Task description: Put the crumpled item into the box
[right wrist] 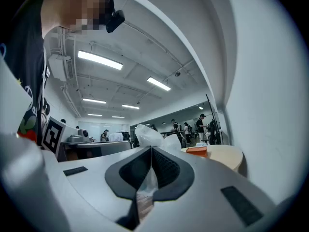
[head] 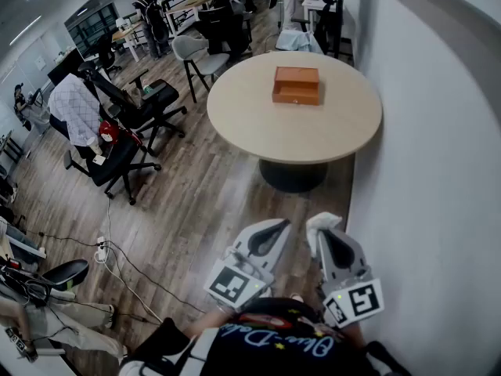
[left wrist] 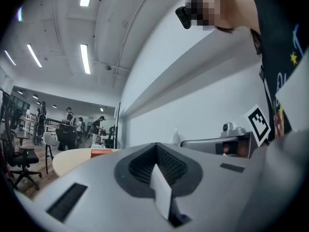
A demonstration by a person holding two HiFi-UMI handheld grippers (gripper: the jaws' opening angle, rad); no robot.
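The box (head: 296, 85) lies far ahead of the right claw (head: 329, 240)
This claw grips the white crumpled item (head: 322, 222); the box sits on the round worktop (head: 258, 124), slightly left; the left claw (head: 270, 235) is closed, empty.

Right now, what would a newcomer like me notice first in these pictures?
An orange box sits alone on the round table at the top of the head view. Lower down, the right gripper holds a crumpled white item in its shut jaws, well short of the table, with the left gripper beside it.
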